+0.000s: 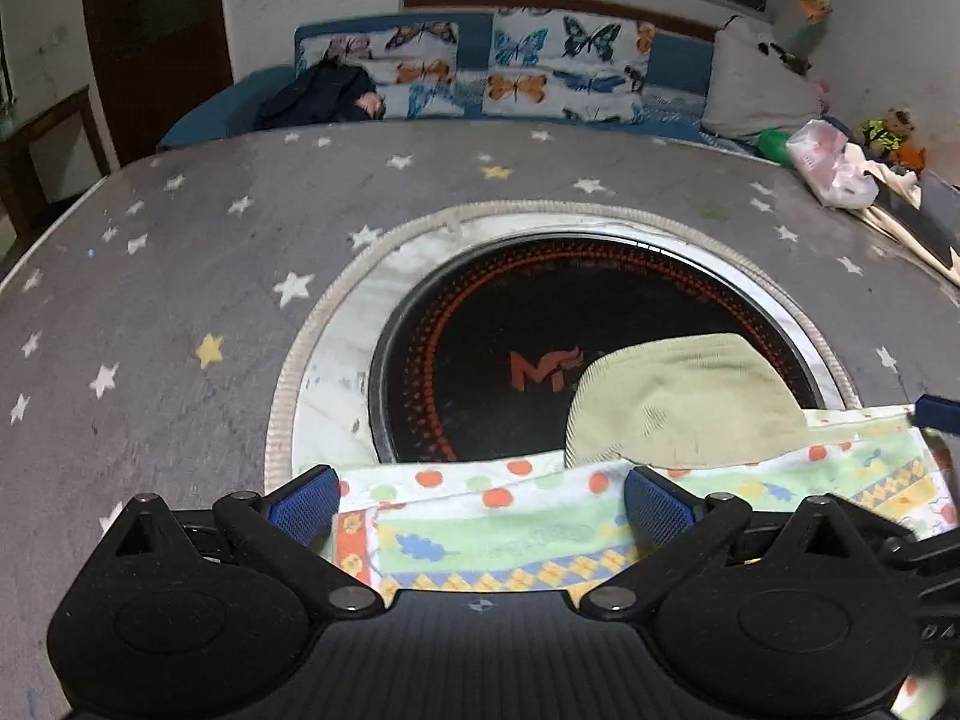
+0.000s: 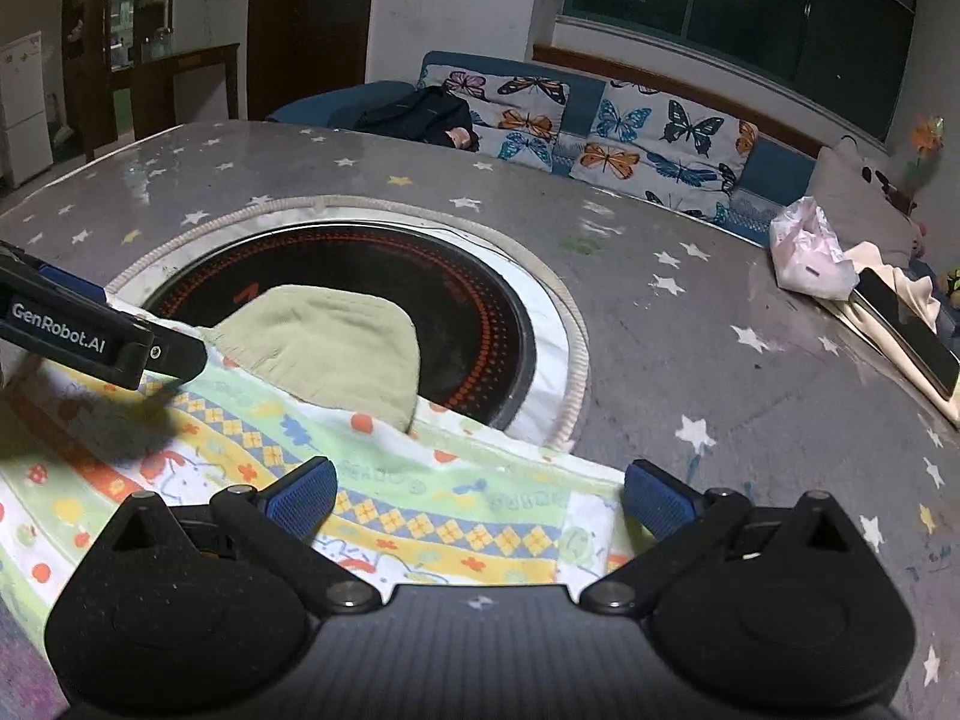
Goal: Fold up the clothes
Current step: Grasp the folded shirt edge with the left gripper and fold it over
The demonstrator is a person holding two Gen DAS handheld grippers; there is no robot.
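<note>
Both my claws, the left claw [image 1: 480, 495] and the right claw [image 2: 477, 498], hang spread wide and pinching nothing over the patterned cloth [image 2: 372, 480] along the bottom of each frame, so closing carelessly could snag only one layer or drag the green garment [image 2: 336, 342] askew on the surface [image 2: 660, 324]
</note>
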